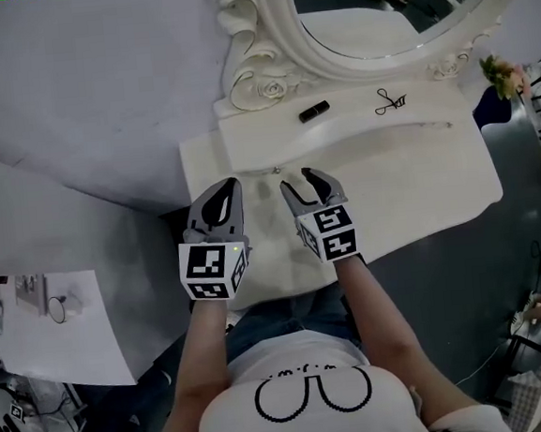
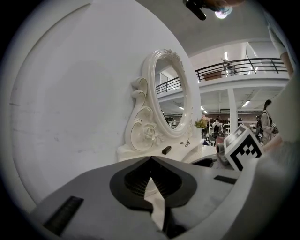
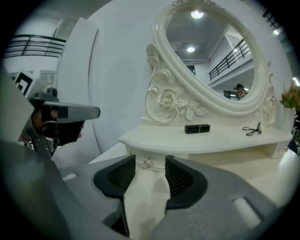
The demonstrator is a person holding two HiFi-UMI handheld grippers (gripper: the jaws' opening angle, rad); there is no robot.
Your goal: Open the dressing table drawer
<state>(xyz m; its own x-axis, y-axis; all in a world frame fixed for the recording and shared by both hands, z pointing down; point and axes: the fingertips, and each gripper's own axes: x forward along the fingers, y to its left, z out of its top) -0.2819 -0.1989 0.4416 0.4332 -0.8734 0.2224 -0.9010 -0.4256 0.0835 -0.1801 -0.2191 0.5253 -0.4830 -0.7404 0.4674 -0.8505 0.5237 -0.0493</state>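
Note:
The white dressing table (image 1: pixel 408 179) has a small drawer under its raised shelf, with a silver knob (image 1: pixel 277 170) on the front. In the right gripper view the knob (image 3: pixel 148 163) lies just beyond my right gripper (image 3: pixel 150 161), in line with the gap; the jaws stand open and touch nothing. In the head view my right gripper (image 1: pixel 297 180) hovers over the tabletop right of the knob. My left gripper (image 1: pixel 231 186) is beside it on the left, shut and empty, its tips meeting in the left gripper view (image 2: pixel 151 159).
A black tube (image 1: pixel 313 112) and a small black metal tool (image 1: pixel 390 103) lie on the shelf below the oval mirror (image 1: pixel 378 50). Flowers (image 1: pixel 503 72) stand at the far right. A grey wall (image 1: pixel 71 87) is to the left, with a sheet of paper (image 1: pixel 59 323) below it.

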